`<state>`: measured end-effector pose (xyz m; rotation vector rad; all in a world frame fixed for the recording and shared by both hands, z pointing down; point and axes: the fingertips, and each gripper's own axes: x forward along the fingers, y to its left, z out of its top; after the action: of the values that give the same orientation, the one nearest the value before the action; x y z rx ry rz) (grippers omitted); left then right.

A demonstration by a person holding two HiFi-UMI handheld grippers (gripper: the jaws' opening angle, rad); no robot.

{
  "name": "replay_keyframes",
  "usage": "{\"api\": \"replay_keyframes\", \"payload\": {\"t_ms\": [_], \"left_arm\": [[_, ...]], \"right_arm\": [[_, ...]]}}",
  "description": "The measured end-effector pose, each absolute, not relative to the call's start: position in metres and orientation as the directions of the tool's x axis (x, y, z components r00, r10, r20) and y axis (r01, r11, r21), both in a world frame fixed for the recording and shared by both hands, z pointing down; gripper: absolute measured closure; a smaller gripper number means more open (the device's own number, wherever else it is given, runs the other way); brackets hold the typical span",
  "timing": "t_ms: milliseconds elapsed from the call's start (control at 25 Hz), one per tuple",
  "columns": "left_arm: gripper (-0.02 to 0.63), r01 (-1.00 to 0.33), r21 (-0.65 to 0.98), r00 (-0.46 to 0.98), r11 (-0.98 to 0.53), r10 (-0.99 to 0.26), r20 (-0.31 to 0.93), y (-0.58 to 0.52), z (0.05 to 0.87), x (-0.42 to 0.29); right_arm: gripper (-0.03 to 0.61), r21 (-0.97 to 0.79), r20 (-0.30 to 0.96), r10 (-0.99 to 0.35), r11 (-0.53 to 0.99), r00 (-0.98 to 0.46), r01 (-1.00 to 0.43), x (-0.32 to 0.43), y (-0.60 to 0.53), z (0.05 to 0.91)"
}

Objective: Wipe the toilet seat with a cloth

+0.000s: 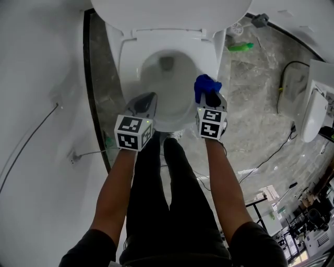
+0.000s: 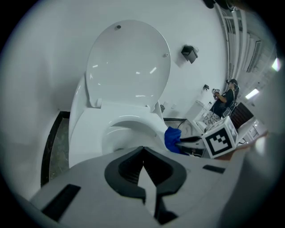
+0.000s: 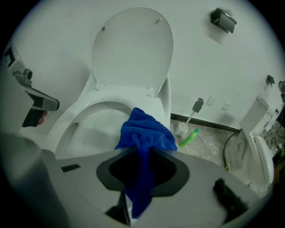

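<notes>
A white toilet with its lid (image 1: 172,10) raised stands in front of me, and its seat (image 1: 129,57) rings the bowl. My right gripper (image 1: 210,96) is shut on a bunched blue cloth (image 1: 205,86), which rests at the seat's right front part. In the right gripper view the cloth (image 3: 144,133) hangs between the jaws over the seat (image 3: 80,116). My left gripper (image 1: 144,102) is shut and holds nothing; it hovers at the seat's left front edge. The left gripper view shows the cloth (image 2: 171,139) against the rim (image 2: 133,121).
A green bottle (image 1: 240,47) and a toilet brush holder (image 1: 237,28) lie on the marble floor right of the toilet. Cables (image 1: 271,151) run across the floor toward another white fixture (image 1: 313,112). A white wall with a dark edge strip (image 1: 96,104) is on the left. My legs (image 1: 167,198) stand right before the bowl.
</notes>
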<state>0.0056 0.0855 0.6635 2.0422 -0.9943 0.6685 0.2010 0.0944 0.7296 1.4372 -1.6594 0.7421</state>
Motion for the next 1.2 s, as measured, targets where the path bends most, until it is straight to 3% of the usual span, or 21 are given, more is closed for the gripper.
{"api": "replay_keyframes", "payload": {"t_ms": [400,680,1040,1200], "left_arm": [[0.603,-0.831,0.379,0.54,-0.407,-0.432,0.722,0.119,0.665,0.013],[0.603,-0.855,0.19,0.423,-0.482,-0.437,0.794,0.154,0.674,-0.027],[0.603,-0.944,0.165,0.282,-0.286,-0.436,0.855,0.21,0.694,-0.11],[0.603,-0.967,0.178,0.245,-0.183,-0.466,0.85,0.209,0.697,-0.136]], "right_arm": [[0.488,0.027,0.883,-0.46,0.249,-0.094,-0.968,0.175,0.194,0.731],[0.488,0.003,0.901,-0.401,0.39,-0.167,-0.921,0.127,0.244,0.731],[0.488,-0.08,0.892,-0.305,0.621,-0.334,-0.78,0.025,0.25,0.731],[0.486,-0.1,0.883,-0.288,0.656,-0.37,-0.748,-0.009,0.225,0.736]]}}
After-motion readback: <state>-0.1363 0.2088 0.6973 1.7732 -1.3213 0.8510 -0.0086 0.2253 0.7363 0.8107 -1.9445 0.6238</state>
